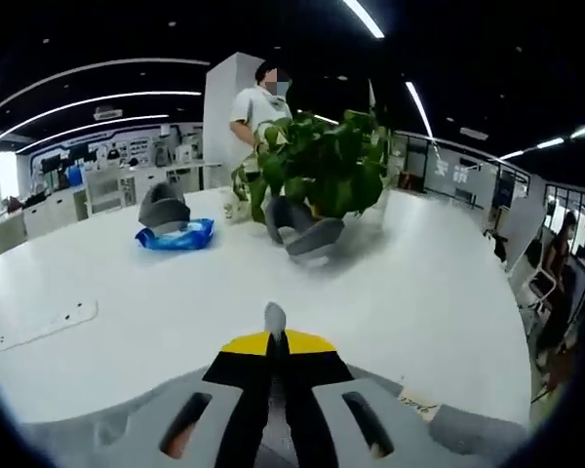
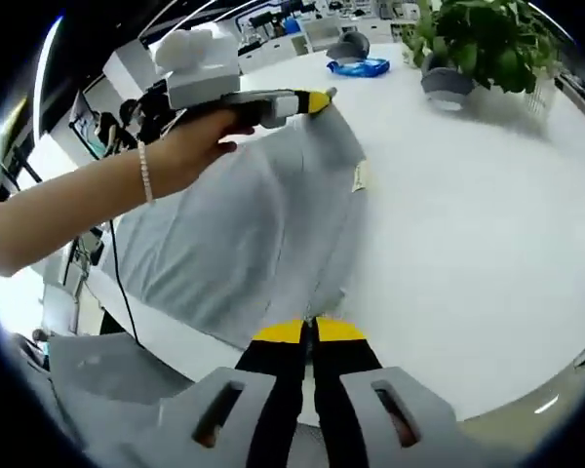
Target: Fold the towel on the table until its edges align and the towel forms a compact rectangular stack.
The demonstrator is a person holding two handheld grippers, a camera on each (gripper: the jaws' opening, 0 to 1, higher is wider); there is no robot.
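You hold a grey towel (image 2: 244,244) spread across the white counter (image 2: 448,224). Your left tool (image 2: 324,97) pinches its far corner; your right tool (image 2: 310,327) pinches the near edge, jaws pressed together. If one corner slips, or you pull unevenly, the edges probably won't align and the fold will skew.
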